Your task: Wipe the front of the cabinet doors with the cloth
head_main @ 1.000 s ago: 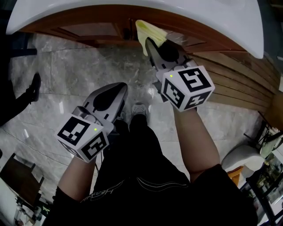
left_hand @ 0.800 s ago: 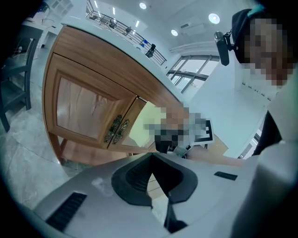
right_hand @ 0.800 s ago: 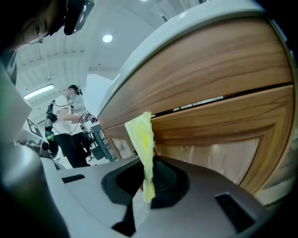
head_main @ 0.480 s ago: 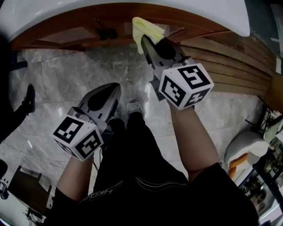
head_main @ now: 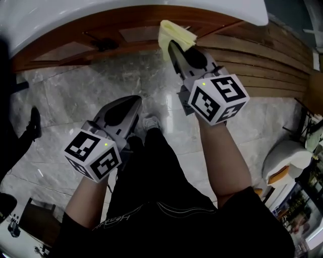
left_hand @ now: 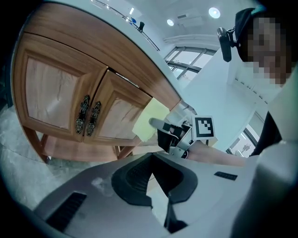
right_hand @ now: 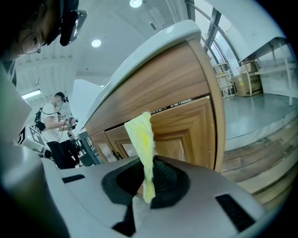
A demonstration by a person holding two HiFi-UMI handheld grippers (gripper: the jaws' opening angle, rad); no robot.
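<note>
My right gripper is shut on a yellow cloth and holds it up against the wooden cabinet door, to the right of the dark door handles. In the right gripper view the cloth stands up from the shut jaws of that gripper in front of a panelled door. My left gripper hangs lower over the marble floor, shut on nothing. The left gripper view shows two doors with ornate handles, the cloth and the right gripper beyond my left gripper's tips.
A white countertop overhangs the cabinet. Wooden slats run along the right. A shoe shows at the left and a white seat at the right. Another person stands far off in the right gripper view.
The right gripper has carried the cloth rightward along the door, further from the handles. The left gripper has stayed about where it was.
</note>
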